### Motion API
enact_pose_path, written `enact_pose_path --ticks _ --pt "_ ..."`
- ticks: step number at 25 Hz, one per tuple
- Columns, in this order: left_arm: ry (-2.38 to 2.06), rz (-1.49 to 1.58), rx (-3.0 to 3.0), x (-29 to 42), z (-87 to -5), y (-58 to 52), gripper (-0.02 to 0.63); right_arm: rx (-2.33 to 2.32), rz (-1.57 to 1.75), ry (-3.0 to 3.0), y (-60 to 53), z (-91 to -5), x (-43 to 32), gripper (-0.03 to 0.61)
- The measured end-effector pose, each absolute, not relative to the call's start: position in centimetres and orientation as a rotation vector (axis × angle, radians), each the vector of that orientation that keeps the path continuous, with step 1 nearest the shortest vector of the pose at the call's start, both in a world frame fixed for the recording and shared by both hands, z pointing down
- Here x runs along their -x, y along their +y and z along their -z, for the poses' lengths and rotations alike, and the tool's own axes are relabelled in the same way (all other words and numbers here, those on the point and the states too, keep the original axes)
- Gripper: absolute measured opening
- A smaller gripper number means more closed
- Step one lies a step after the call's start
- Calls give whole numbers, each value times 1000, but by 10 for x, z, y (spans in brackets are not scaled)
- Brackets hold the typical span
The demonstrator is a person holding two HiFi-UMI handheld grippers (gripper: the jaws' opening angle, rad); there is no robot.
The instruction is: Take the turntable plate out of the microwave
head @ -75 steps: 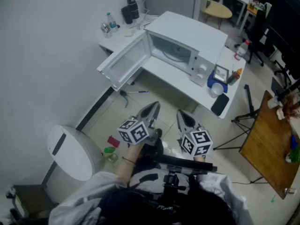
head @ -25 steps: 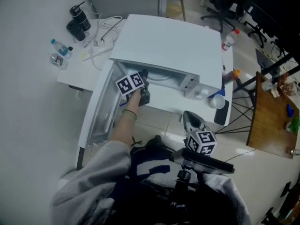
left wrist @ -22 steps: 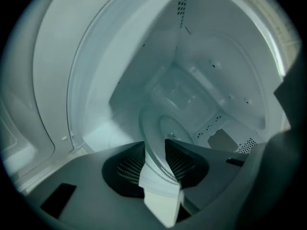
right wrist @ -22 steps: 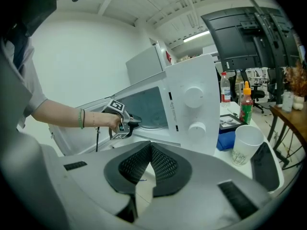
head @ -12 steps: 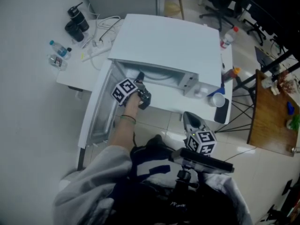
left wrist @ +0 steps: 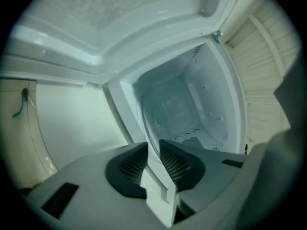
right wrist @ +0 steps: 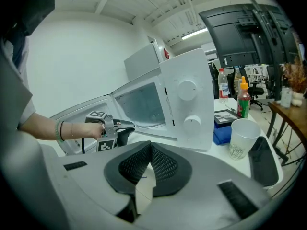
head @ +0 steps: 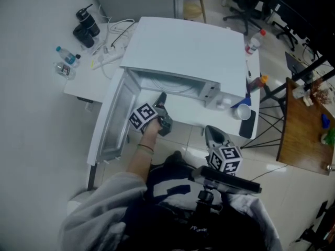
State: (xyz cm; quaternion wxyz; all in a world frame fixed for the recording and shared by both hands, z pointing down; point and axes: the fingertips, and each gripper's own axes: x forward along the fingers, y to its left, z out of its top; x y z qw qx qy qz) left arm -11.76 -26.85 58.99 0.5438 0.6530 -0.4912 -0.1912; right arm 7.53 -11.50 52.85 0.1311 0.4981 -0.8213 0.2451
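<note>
Pale floor tiles (head: pixel 180 136) fill the gap between the person and the white counter (head: pixel 81 85), and that strip is the open room here. Closest in, the right gripper (head: pixel 211 130) hangs low over the tiles, short of the counter's front edge, its ribbed black jaws pressed together on nothing.

Up ahead, the left gripper (head: pixel 162 97) sits at the mouth of the microwave (head: pixel 188 43), rolled onto its side. Look along it: a thin, pale sliver runs edge-on between the jaws, and that reads as the rim of the turntable plate (left wrist: pixel 151 162), level with the cavity floor at the front lip. The jaws are easing open a touch, yet both pads lie against the rim. How far the glass reaches back into the cavity is hard to say. From above it all but vanishes against the white interior.

The door (head: pixel 112 122) hangs wide to the left, a smooth wall hemming that side in. To the right stands the panel with two round knobs (right wrist: pixel 187 87). Beyond it the counter is crowded: a white cup (head: pixel 242 112), a dark flat slab (head: pixel 247 125) at the corner, a blue box (right wrist: pixel 223 132).

Farther off there's a clear red-capped bottle (head: pixel 255 45), and at the back left a water bottle (head: pixel 65 54) and loose cables (head: pixel 118 33). A wooden table (head: pixel 301 124) is cut off at the right.
</note>
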Motion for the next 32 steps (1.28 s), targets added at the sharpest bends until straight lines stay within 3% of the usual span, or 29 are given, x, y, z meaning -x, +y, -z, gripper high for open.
enact_pose_path --ticks 1,3,14,18,22,32 --pt "-1147 464 -1515 118 -596 -267 108 -1445 -713 -2386 -114 -529 -75 1" --pt "-1095 494 -1462 116 -603 -269 162 -1442 -715 -2388 -113 -531 -76 2" --pt "-1049 426 -1328 92 -623 -302 176 -1446 -742 -2364 -107 -538 -79 1" --pt "-1047 440 -1333 93 -618 -296 145 -1461 -755 -2351 -106 -540 -83 0" --pt "-1049 498 -1392 98 -601 -291 21 -1454 -760 -2350 -105 -545 -82 0" --pt "-991 587 -1505 100 -586 -283 17 -1418 -760 -2362 -103 -548 -73 0"
